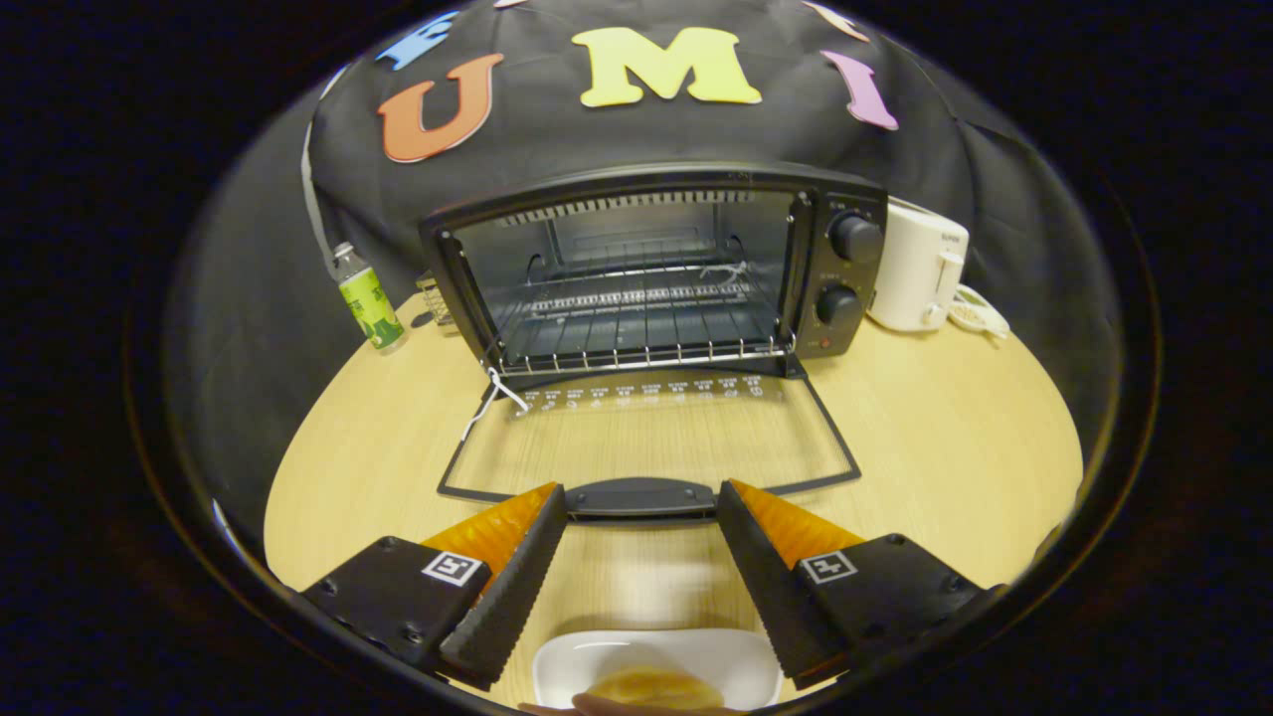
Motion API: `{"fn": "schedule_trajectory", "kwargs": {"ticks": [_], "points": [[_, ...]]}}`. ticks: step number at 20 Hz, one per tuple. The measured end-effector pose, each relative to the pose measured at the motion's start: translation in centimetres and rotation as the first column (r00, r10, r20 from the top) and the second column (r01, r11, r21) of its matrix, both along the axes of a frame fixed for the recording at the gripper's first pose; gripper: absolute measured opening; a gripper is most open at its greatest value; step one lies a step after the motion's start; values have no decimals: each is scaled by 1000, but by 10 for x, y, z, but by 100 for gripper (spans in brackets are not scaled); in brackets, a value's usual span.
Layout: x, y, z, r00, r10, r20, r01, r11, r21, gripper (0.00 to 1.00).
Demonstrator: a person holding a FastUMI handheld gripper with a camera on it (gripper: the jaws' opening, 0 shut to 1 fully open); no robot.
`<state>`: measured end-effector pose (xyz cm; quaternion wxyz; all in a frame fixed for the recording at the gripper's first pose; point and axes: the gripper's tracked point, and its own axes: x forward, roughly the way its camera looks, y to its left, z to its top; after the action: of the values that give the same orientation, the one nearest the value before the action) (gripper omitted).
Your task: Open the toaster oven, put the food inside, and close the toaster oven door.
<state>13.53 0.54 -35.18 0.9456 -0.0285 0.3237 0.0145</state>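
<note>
The gripper (641,507) hangs low, tilted a little downward, its two fingers spread wide apart with nothing between them. Each finger (507,587) is a black wedge with a ribbed inner pad and an orange outer face. Each black finger mount (393,592) carries a small square marker.

A staged recording booth dressed as a kitchen counter — black cloth wall (636,139) hangs behind a light wooden table (945,447). On it stand kitchen things: a black toaster oven (656,273), a white appliance (915,273) far right, a green-labelled bottle (366,298) far left.
</note>
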Motion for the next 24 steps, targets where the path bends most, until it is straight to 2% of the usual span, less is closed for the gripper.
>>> {"fn": "schedule_trajectory", "kwargs": {"ticks": [5,12,14,19,24], "points": [[-17,1,14,1000,8,23,-8,999,32,100],[-82,0,37,991,61,121,-60,998,-13,100],[-96,-8,32,990,46,135,-42,999,-26,100],[-125,-16,9,988,-4,156,-1,999,33,100],[-143,-11,-23,988,26,150,-29,999,20,100]]}}
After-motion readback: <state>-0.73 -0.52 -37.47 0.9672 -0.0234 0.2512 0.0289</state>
